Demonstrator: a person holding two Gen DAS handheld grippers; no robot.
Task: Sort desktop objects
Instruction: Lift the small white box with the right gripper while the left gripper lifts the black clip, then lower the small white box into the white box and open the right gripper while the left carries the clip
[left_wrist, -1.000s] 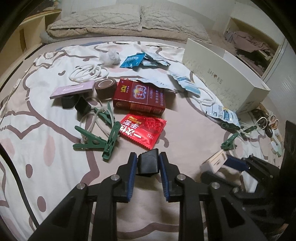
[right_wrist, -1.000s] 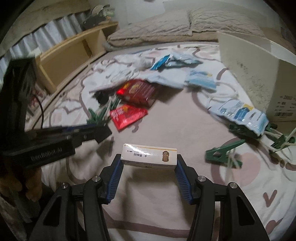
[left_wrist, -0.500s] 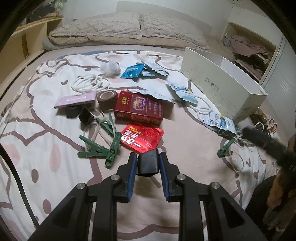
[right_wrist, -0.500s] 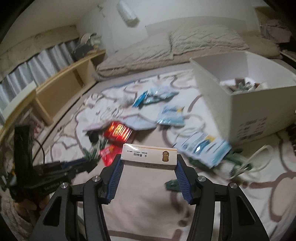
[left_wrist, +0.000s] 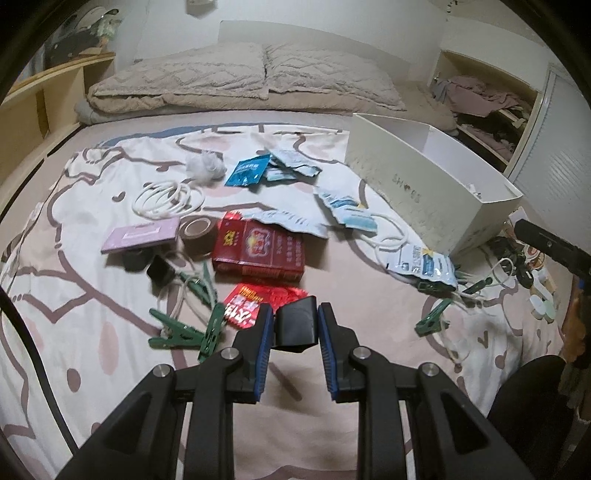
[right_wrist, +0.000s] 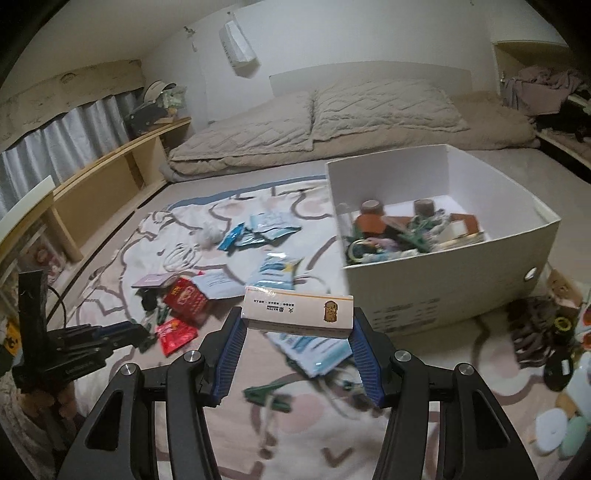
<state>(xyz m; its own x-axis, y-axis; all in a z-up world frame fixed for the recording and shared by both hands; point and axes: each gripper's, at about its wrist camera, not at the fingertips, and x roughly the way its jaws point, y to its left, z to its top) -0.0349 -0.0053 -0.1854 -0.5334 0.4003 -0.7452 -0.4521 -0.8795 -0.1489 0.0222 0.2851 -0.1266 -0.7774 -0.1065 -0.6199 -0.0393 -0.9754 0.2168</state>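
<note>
My left gripper (left_wrist: 295, 325) is shut on a small black block (left_wrist: 296, 325) and holds it above the patterned sheet, near a red packet (left_wrist: 258, 301). My right gripper (right_wrist: 295, 325) is shut on a long white matchbox (right_wrist: 297, 312), raised in front of the open white box (right_wrist: 443, 295), which holds several sorted items. The left gripper also shows at the left of the right wrist view (right_wrist: 127, 332). A red carton (left_wrist: 260, 247), green clips (left_wrist: 184, 328), tape roll (left_wrist: 197, 234), pink booklet (left_wrist: 142, 238) and blue sachets (left_wrist: 247, 170) lie on the sheet.
The white box stands at the right of the left wrist view (left_wrist: 424, 192). White cable coils (left_wrist: 168, 195), a mask pack (left_wrist: 423, 264) and more green clips (left_wrist: 434, 319) lie around it. Small jars and dark items (right_wrist: 554, 332) sit right of the box. Pillows (left_wrist: 258, 74) lie beyond.
My right gripper has risen with the matchbox and turned toward the white box, whose inside now shows. My left gripper has lifted slightly and pulled back with the black block.
</note>
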